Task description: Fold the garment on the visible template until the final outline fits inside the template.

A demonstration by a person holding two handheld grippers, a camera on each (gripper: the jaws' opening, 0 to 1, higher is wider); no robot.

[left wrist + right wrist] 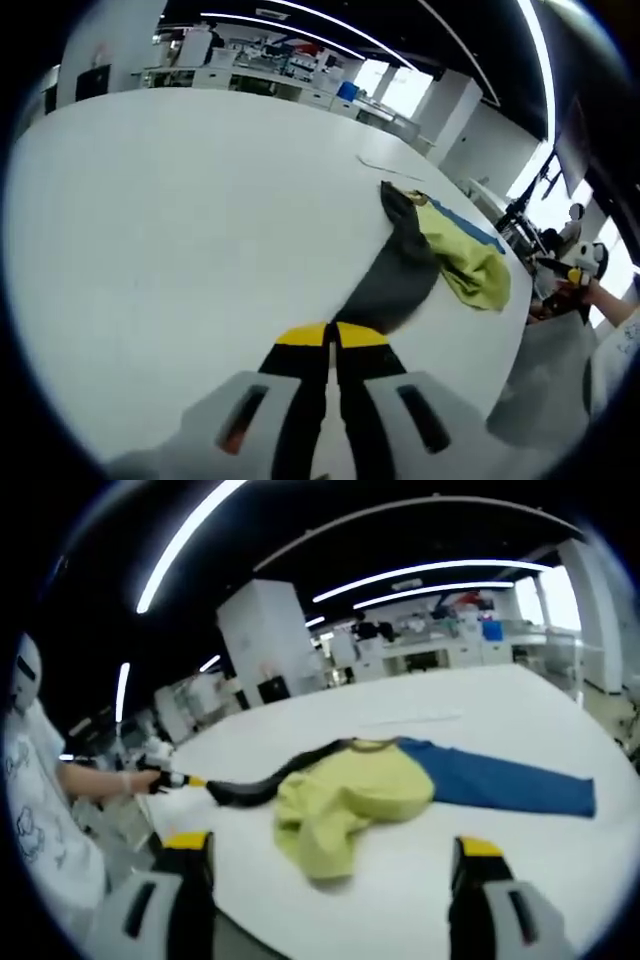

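Note:
The garment lies crumpled on the white table (180, 220), with a yellow-green body (470, 262), a dark grey sleeve (400, 272) and a blue sleeve (468, 226). My left gripper (331, 335) is shut on the end of the dark sleeve, which stretches from its yellow-tipped jaws back to the body. In the right gripper view the yellow-green body (350, 792) sits just ahead, the blue sleeve (505, 780) lies flat to the right, and the dark sleeve (262, 785) runs left to the left gripper (185, 779). My right gripper (332, 848) stands open near the table edge, nothing between its jaws.
A thin pale line (392, 170) marks the table beyond the garment. A person in a white shirt (35, 810) stands at the table edge. Desks and shelves (270, 60) fill the room's far side. The table edge (520, 340) runs close to the garment.

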